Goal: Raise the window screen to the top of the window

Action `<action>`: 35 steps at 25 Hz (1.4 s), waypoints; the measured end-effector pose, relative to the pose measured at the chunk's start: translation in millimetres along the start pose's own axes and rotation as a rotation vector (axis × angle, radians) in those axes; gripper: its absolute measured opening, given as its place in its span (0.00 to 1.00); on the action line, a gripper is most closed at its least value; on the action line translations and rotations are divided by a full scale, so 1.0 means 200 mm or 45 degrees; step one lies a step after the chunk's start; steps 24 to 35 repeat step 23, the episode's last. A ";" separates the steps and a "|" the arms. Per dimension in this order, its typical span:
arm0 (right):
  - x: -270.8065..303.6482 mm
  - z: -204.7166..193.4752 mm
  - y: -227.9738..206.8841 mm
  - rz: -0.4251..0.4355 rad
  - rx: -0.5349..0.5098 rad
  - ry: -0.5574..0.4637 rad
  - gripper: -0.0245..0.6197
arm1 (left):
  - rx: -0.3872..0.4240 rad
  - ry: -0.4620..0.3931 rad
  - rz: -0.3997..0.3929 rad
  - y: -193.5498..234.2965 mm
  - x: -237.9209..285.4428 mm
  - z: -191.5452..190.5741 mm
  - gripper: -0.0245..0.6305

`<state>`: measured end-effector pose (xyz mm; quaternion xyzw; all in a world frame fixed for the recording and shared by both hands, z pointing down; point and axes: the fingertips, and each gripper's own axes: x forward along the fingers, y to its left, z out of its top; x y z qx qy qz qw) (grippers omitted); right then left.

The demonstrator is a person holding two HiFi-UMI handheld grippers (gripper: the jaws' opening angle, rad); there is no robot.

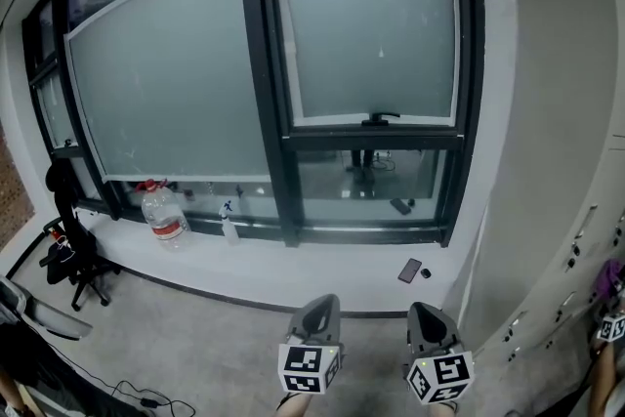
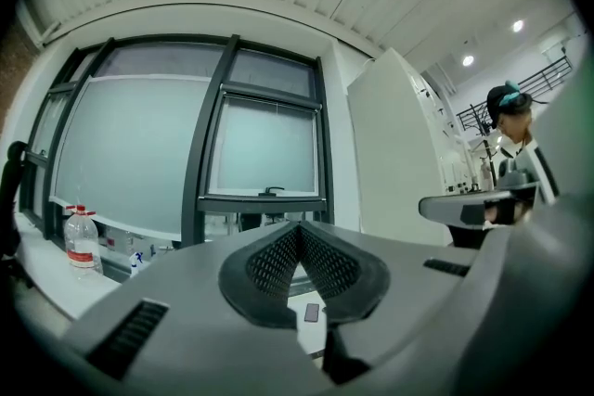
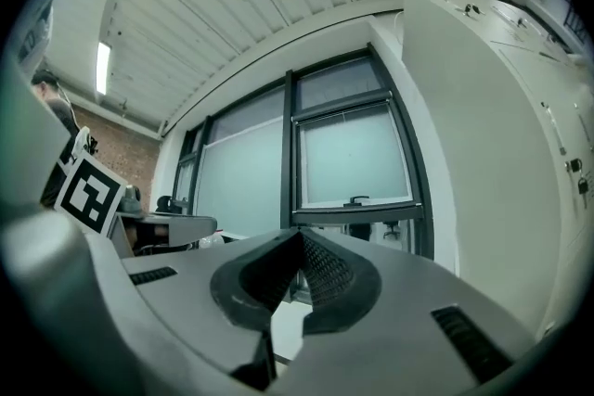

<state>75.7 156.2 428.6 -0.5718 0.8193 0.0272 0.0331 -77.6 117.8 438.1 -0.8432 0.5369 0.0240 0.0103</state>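
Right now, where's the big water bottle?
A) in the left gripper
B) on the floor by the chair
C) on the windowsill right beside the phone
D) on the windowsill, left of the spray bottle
D: the water bottle stands upright on the windowsill, left of the spray bottle and well apart from the phone at the right end.

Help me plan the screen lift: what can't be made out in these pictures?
- Window screen: the window top above it is cut off by the head view's upper edge.
- Small dark thing beside the phone on the sill: too small to identify, head view.
- Water bottle label: too small to read, head view.
- Sill in the right gripper view: mostly hidden behind the shut right tongs.
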 end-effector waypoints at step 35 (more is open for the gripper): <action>-0.01 -0.07 0.00 0.002 -0.011 0.051 0.05 | -0.017 0.067 -0.020 -0.01 0.00 -0.10 0.04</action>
